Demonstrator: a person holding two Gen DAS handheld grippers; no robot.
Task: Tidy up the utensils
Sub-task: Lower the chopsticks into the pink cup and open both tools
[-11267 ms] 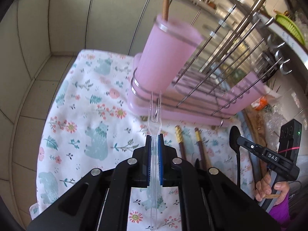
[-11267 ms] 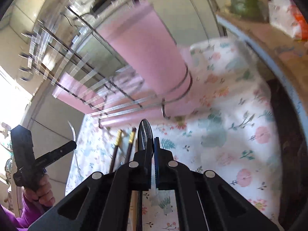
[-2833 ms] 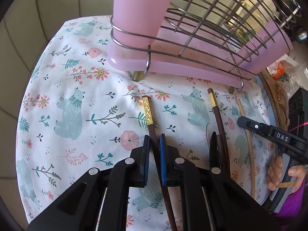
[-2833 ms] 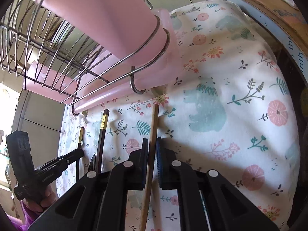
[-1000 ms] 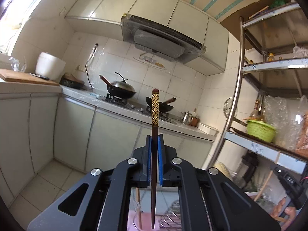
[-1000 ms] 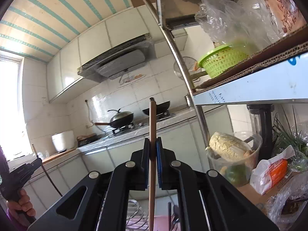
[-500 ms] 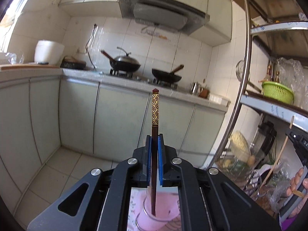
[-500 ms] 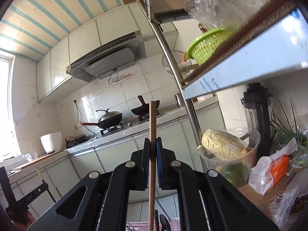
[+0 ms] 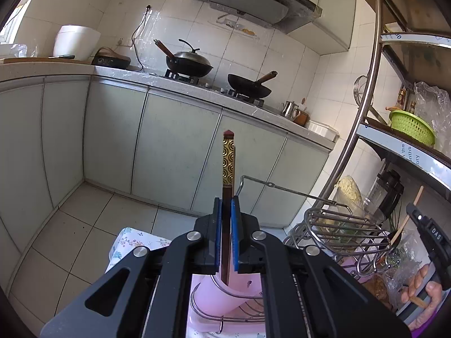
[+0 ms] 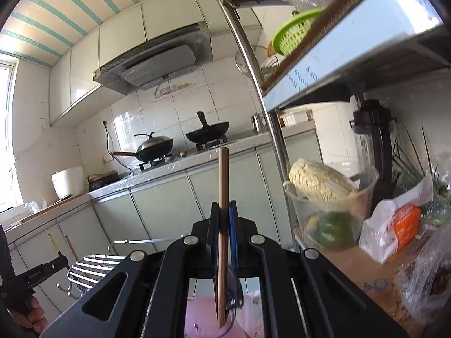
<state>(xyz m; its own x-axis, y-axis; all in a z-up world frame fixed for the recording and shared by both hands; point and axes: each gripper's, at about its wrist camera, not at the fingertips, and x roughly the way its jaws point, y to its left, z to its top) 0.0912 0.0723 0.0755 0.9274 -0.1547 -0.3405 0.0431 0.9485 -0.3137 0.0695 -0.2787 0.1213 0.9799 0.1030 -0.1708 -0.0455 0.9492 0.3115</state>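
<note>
Left tongs (image 9: 227, 211) clamp the dark chopstick (image 9: 227, 169) upright, its lower tip dipping into the pink cup (image 9: 222, 295) in the wire rack (image 9: 335, 231). Right tongs (image 10: 224, 214) pinch the plain wooden chopstick (image 10: 223, 180), vertical over the same cup.

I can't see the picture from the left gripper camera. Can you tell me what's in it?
The left gripper pinches a dark chopstick with a gold patterned top, held upright with its lower end in a pink cup on a wire dish rack. Behind are kitchen cupboards and two black woks on a stove.
</note>
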